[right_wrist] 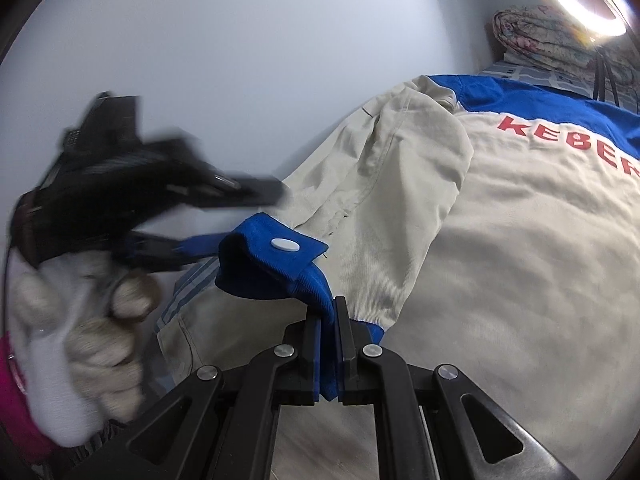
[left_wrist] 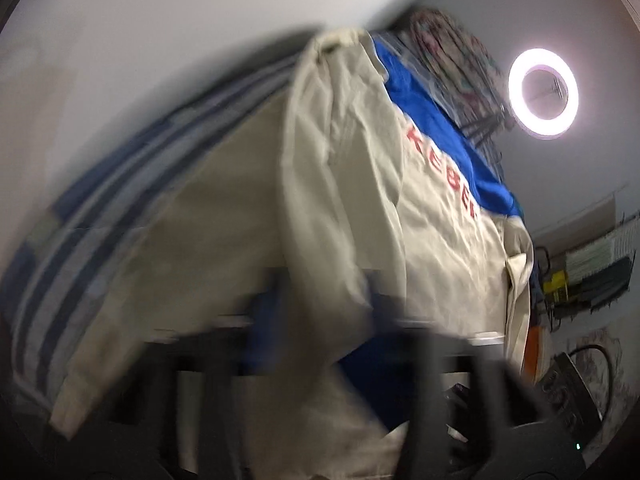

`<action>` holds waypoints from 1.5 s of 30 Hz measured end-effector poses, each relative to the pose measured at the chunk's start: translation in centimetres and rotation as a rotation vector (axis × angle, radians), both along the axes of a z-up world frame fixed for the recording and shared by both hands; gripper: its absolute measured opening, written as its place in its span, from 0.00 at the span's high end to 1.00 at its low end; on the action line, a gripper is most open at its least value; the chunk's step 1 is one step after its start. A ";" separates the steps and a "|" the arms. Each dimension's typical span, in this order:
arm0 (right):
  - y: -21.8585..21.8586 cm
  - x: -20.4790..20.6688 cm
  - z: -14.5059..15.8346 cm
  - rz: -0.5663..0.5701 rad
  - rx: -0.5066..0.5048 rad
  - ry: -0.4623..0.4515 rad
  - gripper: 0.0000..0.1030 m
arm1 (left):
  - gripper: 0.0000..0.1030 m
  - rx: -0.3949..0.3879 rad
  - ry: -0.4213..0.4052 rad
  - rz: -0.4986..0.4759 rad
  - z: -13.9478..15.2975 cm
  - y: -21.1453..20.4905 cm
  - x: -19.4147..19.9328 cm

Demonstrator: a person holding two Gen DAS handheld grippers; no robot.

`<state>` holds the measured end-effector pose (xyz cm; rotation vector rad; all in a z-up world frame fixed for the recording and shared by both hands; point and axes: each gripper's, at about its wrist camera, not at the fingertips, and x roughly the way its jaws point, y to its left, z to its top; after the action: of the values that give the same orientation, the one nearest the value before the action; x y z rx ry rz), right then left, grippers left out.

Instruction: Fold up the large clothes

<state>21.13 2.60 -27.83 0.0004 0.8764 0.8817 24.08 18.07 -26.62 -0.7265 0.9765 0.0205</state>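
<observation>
Clamping the blue cuff (right_wrist: 276,264) of the jacket's sleeve, my right hand-held gripper (right_wrist: 329,344) is clenched, with the cloth pinched flat between its two fingers. My left hand-held gripper (right_wrist: 240,196), seen from the right wrist camera, is blurred at the sleeve's (right_wrist: 384,184) edge with a gloved hand (right_wrist: 80,320) on its handle; in its own view the fingers are smeared dark shapes with beige cloth across them. I read it as clenched, though I cannot tell whether fabric is actually caught.

Outward from there, the beige jacket (right_wrist: 500,260) lies back-up and mostly spread on the bed, blue yoke (right_wrist: 520,96) and red lettering (right_wrist: 568,140) facing me, collar end toward the far side by the wall. A striped bedsheet (left_wrist: 100,208) shows along the bed's edge beside the sleeve. A folded patterned blanket (right_wrist: 552,36) sits at the bed's far corner, under a ring light (left_wrist: 543,94).

My judgement: folding has barely begun. The body is unfolded, and one sleeve is lifted, ready to cross over the back. The other sleeve, the side folds and the final halving remain.
</observation>
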 end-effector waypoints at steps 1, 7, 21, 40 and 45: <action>0.1 -0.1 0.0 0.002 -0.003 0.000 0.98 | 0.93 0.021 -0.001 -0.006 -0.1 -0.4 0.4; -0.6 -0.6 0.2 0.055 0.028 0.030 0.94 | 0.97 0.167 -0.101 -0.070 3.2 -1.8 0.1; -6.7 6.1 3.9 -0.128 0.187 0.107 0.63 | 0.99 0.902 -0.365 -0.379 13.3 -7.4 -6.5; -9.2 14.3 1.7 -0.291 0.162 0.300 0.43 | 0.44 0.662 -0.279 -0.678 7.2 -13.3 -13.1; -8.3 11.4 -0.1 -0.210 0.152 0.380 0.43 | 0.44 0.565 -0.234 -0.506 8.1 -8.2 -13.7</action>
<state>32.51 -5.74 -27.92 0.3964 1.1371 0.7590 10.42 9.86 -18.56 0.0472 0.8492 -0.2188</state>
